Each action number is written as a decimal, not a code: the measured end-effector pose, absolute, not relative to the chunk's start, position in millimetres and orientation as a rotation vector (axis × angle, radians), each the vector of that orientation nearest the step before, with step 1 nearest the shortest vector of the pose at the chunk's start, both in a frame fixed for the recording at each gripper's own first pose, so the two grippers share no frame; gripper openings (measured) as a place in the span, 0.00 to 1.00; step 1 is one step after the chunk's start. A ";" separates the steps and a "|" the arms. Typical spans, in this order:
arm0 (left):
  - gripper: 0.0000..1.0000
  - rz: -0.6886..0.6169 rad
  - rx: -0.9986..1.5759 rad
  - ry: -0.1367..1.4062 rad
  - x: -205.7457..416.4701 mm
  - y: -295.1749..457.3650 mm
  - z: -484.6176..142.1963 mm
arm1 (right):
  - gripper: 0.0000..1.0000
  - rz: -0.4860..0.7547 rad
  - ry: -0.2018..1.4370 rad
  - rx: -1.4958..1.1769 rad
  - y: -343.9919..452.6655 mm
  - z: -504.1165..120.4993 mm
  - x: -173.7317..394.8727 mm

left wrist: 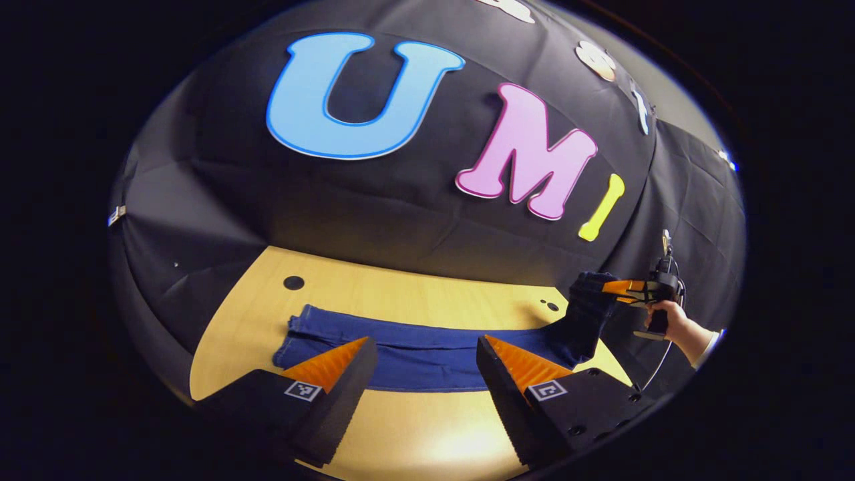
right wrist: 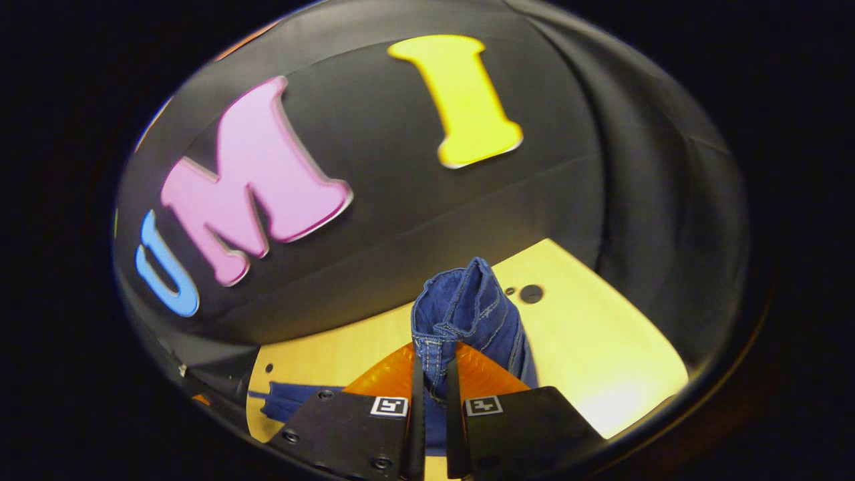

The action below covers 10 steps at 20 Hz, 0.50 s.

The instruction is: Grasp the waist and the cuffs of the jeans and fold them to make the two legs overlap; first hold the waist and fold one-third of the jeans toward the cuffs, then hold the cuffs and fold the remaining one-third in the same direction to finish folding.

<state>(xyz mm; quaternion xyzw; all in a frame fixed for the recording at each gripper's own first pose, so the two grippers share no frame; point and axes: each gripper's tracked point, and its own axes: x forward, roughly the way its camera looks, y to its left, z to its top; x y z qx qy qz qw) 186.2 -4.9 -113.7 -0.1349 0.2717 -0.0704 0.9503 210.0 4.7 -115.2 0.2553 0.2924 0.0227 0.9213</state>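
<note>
dark blue jeans point(left wrist: 427, 354) flat on table point(left wrist: 414, 294), one end bunched, lifted

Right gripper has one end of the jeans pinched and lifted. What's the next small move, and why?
Probably carry the right gripper across over the jeans toward their far end to lay the fold: it is shut on the raised end, the rest lies flat on the table, and the left gripper hovers open.

jeans point(right wrist: 467, 307) partly hidden behind right claw point(right wrist: 434, 387)
</note>
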 end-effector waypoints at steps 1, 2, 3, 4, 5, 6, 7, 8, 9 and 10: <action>0.96 -0.137 -0.284 0.556 181.9 4.7 -114.3 | 0.16 0.086 0.635 0.516 24.4 -118.9 201.8; 0.96 -0.136 -0.293 0.557 176.2 10.9 -114.9 | 0.16 0.124 0.671 0.518 53.7 -123.2 192.4; 0.96 -0.134 -0.299 0.563 171.4 18.2 -116.2 | 0.16 0.161 0.696 0.523 77.6 -128.3 187.6; 0.96 -0.126 -0.295 0.573 167.4 25.8 -120.1 | 0.16 0.194 0.725 0.521 98.9 -137.3 181.4; 0.96 -0.113 -0.287 0.582 165.2 34.9 -124.0 | 0.16 0.232 0.766 0.509 115.4 -156.2 169.7; 0.96 -0.100 -0.283 0.592 161.6 40.8 -128.2 | 0.16 0.266 0.826 0.491 136.6 -177.9 155.4; 0.96 -0.086 -0.285 0.603 159.5 46.5 -131.8 | 0.16 0.290 0.876 0.469 149.2 -196.9 140.3; 0.96 -0.074 -0.294 0.610 157.1 51.1 -134.5 | 0.16 0.305 0.916 0.442 156.5 -213.2 126.7; 0.96 -0.066 -0.306 0.617 155.8 54.4 -137.4 | 0.16 0.316 0.951 0.420 159.6 -226.3 114.9; 0.96 -0.058 -0.322 0.626 154.0 57.7 -142.5 | 0.16 0.331 0.980 0.402 159.5 -235.8 105.1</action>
